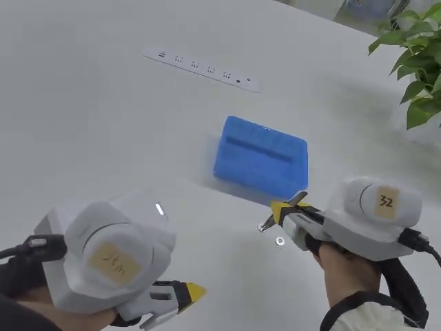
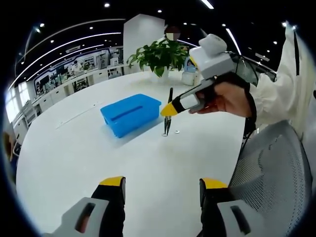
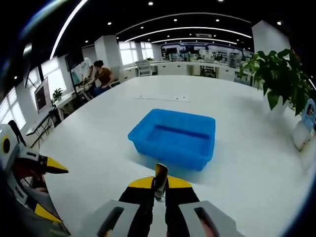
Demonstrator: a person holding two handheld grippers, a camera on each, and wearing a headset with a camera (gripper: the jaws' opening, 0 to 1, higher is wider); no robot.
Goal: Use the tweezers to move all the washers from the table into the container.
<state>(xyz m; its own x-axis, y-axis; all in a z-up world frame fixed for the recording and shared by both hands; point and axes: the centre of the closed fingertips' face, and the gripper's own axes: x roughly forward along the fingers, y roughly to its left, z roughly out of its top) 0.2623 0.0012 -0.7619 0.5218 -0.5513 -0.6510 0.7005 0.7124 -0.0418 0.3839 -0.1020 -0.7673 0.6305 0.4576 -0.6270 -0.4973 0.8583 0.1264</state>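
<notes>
One wide white counter [image 1: 103, 124] is carrying everything, and the blue container [image 1: 260, 158] is sitting on it, just behind my right tool [image 1: 281, 210]. My left tool [image 2: 160, 183] is hanging released and empty. The right tool is clenching the tweezers [image 2: 168, 114], whose tips are pointing down just beside one small washer [image 1: 280, 241] lying on the counter in front of the container. I am judging the risk so: the washer is thin and flat, so the tips may be sliding over it or flicking it away. The tweezers may also be twisting between the jaws if I am pressing hard.
</notes>
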